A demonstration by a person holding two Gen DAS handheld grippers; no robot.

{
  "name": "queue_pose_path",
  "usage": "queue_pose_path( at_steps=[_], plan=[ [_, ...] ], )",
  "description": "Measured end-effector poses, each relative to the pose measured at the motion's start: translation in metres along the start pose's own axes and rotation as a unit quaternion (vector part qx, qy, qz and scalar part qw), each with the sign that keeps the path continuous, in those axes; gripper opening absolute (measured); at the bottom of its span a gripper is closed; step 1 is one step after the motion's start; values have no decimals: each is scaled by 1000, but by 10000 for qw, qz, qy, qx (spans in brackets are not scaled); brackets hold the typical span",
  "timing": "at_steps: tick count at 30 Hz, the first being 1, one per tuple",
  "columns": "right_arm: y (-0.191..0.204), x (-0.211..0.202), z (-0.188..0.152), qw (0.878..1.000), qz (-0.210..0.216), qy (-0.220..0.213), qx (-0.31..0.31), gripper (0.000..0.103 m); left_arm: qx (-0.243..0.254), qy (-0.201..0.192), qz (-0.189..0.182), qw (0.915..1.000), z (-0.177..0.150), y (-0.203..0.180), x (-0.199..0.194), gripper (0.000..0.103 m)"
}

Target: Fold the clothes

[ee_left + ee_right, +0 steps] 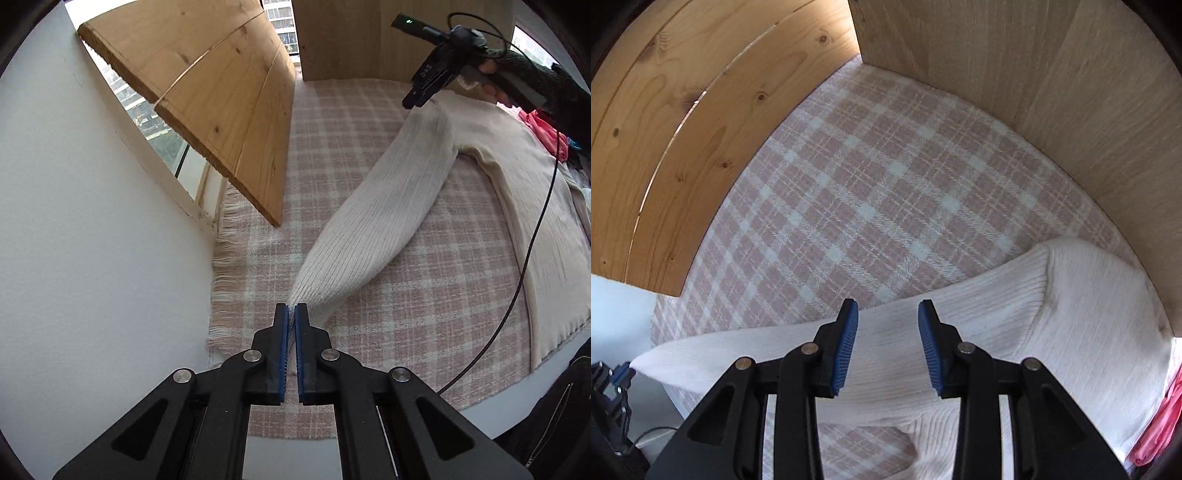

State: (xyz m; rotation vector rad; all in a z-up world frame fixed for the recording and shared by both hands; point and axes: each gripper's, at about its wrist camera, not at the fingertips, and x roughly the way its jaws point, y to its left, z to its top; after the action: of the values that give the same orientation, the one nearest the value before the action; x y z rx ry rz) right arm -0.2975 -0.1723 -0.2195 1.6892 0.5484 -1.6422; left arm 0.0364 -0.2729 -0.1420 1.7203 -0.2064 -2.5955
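A cream ribbed sweater (517, 192) lies spread on a pink-and-white plaid blanket (406, 295) that covers the worktop. Its body lies along the right side of the blanket as the left wrist view shows it, and one long sleeve (369, 229) stretches out from the shoulder towards the fringed left edge of the blanket.

The left gripper (291, 314) is clamped on the cuff end of that sleeve: the blue pads stand almost together with a thin strip of knit pinched between them, and the cuff is lifted clear of the blanket.

The right gripper (888, 347) hangs over the upper part of the same sleeve, close to the shoulder, at the far side of the blanket. Its jaws stand at a narrow-to-middling gap, and nothing is between its blue pads (846, 343); whether the fingertips touch the knit below cannot be told. In the left wrist view a gloved hand (517, 70) holds this gripper, and a black cable (532, 240) hangs from it across the sweater.

A pink garment (546, 133) lies beside the sweater at the blanket's right edge. Wooden panels (207, 96) stand along the far and left sides of the blanket.
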Motion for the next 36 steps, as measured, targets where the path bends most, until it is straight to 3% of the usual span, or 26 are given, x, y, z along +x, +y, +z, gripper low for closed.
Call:
queue_pose_path(
  at_steps=[6,13,18,19,21,22,32,36],
  plan=[
    [0,22,11,9984,-179,397,352,34,103,-52,-26,9999,-9,-16,-16,3],
    [9,23,6,9979,-435,448,162,34,151,-78,-94,9998,-20,-28,-23,3],
    [-3,21,8,9972,-143,570,467,33,230,-173,-180,9994,-23,-41,-34,3],
    [-4,20,8,9974,-133,537,470,31,252,-188,-203,9993,-23,-44,-36,3],
    [-2,17,4,9982,-324,400,319,11,295,-195,-254,9991,-25,-50,-40,3],
    [-3,16,3,9985,-329,339,289,8,316,-195,-262,9990,-25,-53,-42,3],
    [-47,-27,-12,9942,760,-196,738,4,291,-390,-403,9980,-24,-72,-67,3],
    [-72,-60,-17,9897,983,-503,908,2,613,-462,-587,9953,-15,-105,-84,3]
  ],
)
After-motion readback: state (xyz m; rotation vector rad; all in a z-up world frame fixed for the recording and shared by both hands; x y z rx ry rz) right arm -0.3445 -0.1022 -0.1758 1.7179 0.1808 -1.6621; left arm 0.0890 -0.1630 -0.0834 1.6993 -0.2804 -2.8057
